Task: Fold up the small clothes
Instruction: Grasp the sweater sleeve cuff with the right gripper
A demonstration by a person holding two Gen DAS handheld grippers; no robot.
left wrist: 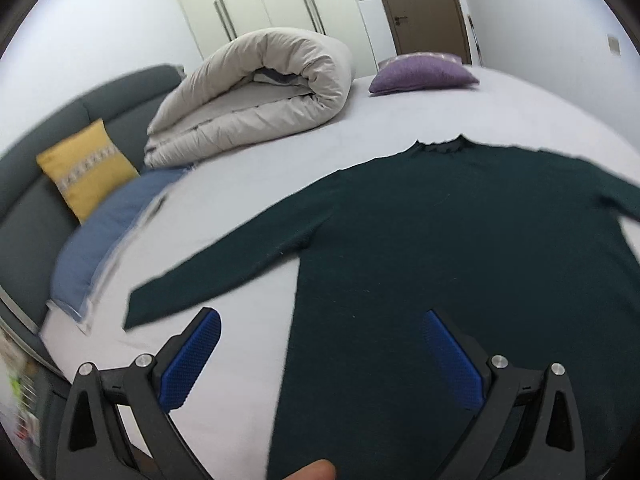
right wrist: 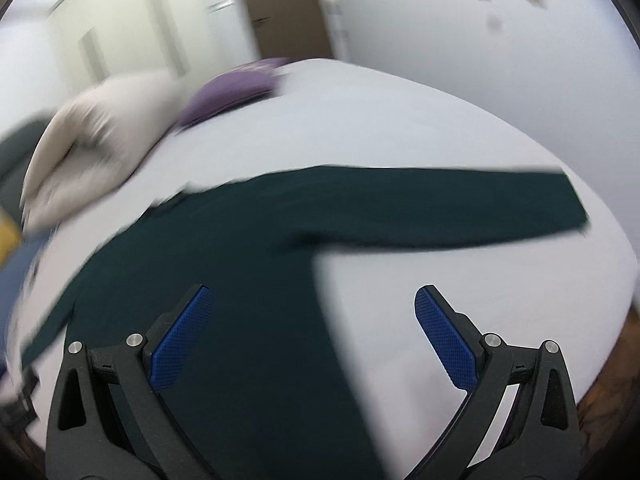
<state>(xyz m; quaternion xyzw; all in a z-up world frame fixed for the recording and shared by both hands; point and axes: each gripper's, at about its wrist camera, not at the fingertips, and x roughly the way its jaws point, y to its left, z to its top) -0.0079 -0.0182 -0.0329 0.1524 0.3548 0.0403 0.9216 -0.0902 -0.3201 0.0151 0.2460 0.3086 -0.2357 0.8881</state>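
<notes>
A dark green long-sleeved sweater point(left wrist: 460, 248) lies flat on the pale bed sheet point(left wrist: 400, 112), collar away from me, both sleeves spread out. My left gripper point(left wrist: 320, 320) is open and empty above the sweater's lower left edge, near the left sleeve point(left wrist: 208, 276). In the right wrist view, which is blurred, the sweater point(right wrist: 240, 256) shows with its right sleeve point(right wrist: 460, 204) stretched to the right. My right gripper point(right wrist: 312, 296) is open and empty above the sweater's lower right edge.
A rolled beige duvet point(left wrist: 256, 92) and a purple cushion point(left wrist: 420, 74) lie at the far side of the bed. A blue pillow point(left wrist: 104, 236) and a yellow cushion point(left wrist: 86, 168) rest against the grey headboard point(left wrist: 36, 208) at left. Wardrobes and a door stand behind.
</notes>
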